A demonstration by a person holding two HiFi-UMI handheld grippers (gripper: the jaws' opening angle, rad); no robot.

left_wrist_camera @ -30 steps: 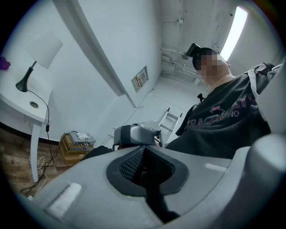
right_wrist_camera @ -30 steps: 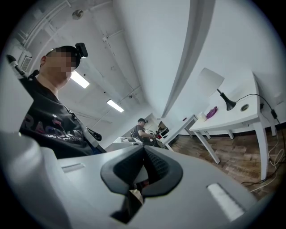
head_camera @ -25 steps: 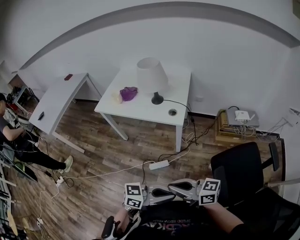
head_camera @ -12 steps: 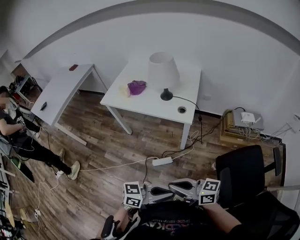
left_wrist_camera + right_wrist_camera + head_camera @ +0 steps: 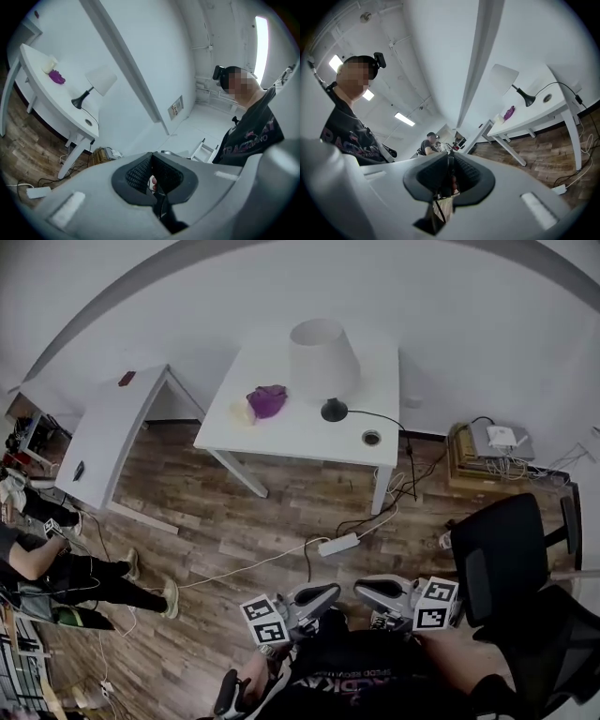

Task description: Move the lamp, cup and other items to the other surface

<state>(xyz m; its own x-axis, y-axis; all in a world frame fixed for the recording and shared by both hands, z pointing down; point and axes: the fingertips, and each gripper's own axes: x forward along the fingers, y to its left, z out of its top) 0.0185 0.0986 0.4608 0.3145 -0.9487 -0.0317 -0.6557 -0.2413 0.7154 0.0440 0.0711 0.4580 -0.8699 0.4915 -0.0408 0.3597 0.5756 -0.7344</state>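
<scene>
A white-shaded lamp with a black base stands on the white table across the room. Beside it lie a purple item and a small cream cup. Both grippers are held low by the person's lap, far from the table and pointing level. My left gripper is shut with nothing in it. The jaws of my right gripper have just been opening; a thin slit shows between the pads and nothing is between them. The gripper views show the lamp far off.
A second white table stands to the left with two small dark things on it. A power strip and cables lie on the wood floor. A black office chair is at my right. A person sits at the far left.
The head view has shifted, so the lamp table sits a little lower and closer. The two grippers' tips have drawn apart, and the left one has swung leftward.
</scene>
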